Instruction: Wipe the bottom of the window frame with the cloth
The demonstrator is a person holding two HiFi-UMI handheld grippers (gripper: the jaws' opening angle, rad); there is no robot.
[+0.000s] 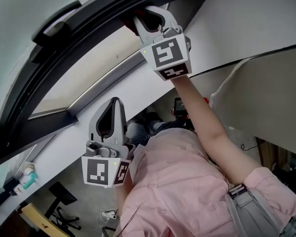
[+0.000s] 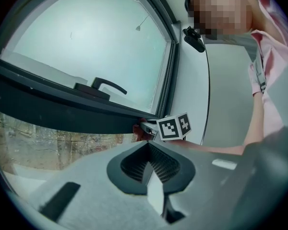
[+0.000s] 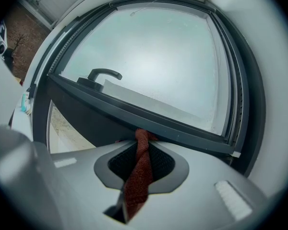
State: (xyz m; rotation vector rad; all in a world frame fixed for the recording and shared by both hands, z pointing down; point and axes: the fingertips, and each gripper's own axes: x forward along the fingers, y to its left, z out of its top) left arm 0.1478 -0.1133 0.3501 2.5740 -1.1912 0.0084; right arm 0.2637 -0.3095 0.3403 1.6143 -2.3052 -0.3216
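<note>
My right gripper (image 1: 141, 18) is raised to the lower edge of the dark window sash (image 1: 84, 28) and is shut on a red-brown cloth (image 3: 138, 176). The cloth's tip (image 1: 139, 22) is pressed against that edge (image 3: 177, 126). From the left gripper view, the right gripper (image 2: 146, 128) with its marker cube and a bit of the cloth (image 2: 137, 132) sit under the sash (image 2: 62, 114). My left gripper (image 1: 113, 103) hangs lower, near the white sill, shut and with nothing in it (image 2: 149, 150).
The sash is swung open and carries a black handle (image 3: 103, 74). A white sill (image 1: 59, 142) runs below it, with a small teal-and-white object (image 1: 27, 175) at its left end. The person's pink shirt (image 1: 187, 181) fills the lower right. A chair base (image 1: 64, 197) stands on the floor.
</note>
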